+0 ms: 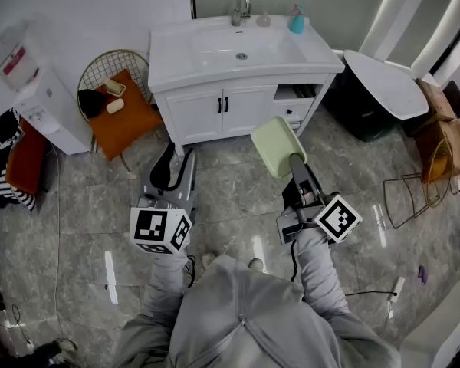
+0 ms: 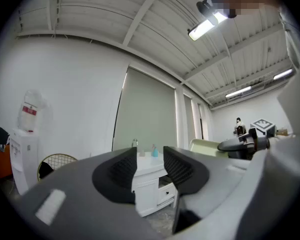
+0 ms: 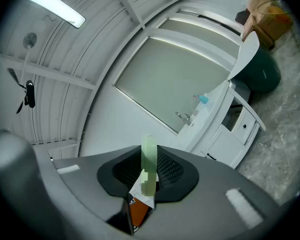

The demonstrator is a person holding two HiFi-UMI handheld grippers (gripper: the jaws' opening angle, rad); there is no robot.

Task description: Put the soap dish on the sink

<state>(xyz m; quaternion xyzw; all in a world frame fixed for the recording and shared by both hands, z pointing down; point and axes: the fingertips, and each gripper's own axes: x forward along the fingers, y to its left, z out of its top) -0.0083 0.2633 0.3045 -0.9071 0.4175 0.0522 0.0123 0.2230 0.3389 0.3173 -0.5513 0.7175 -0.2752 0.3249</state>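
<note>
The pale green soap dish [image 1: 278, 146] hangs over the floor in front of the white sink [image 1: 176, 56], with my right gripper [image 1: 294, 163] shut on its near edge. In the right gripper view the soap dish [image 3: 149, 164] stands edge-on between the pads of the right gripper [image 3: 149, 178], with the sink [image 3: 225, 119] ahead to the right. My left gripper [image 1: 176, 163] hovers left of it, open and empty. In the left gripper view the sink [image 2: 146, 191] shows through the gap of the left gripper [image 2: 150, 166], and the soap dish [image 2: 205, 145] is off to the right.
A faucet [image 1: 241, 8] and a blue bottle [image 1: 297, 21] stand at the back of the sink top. A vanity drawer [image 1: 295, 102] is open. An orange-cushioned chair [image 1: 119, 110] and a water dispenser [image 1: 38, 98] stand left; a dark bin with white lid [image 1: 383, 83] and boxes [image 1: 445, 129] right.
</note>
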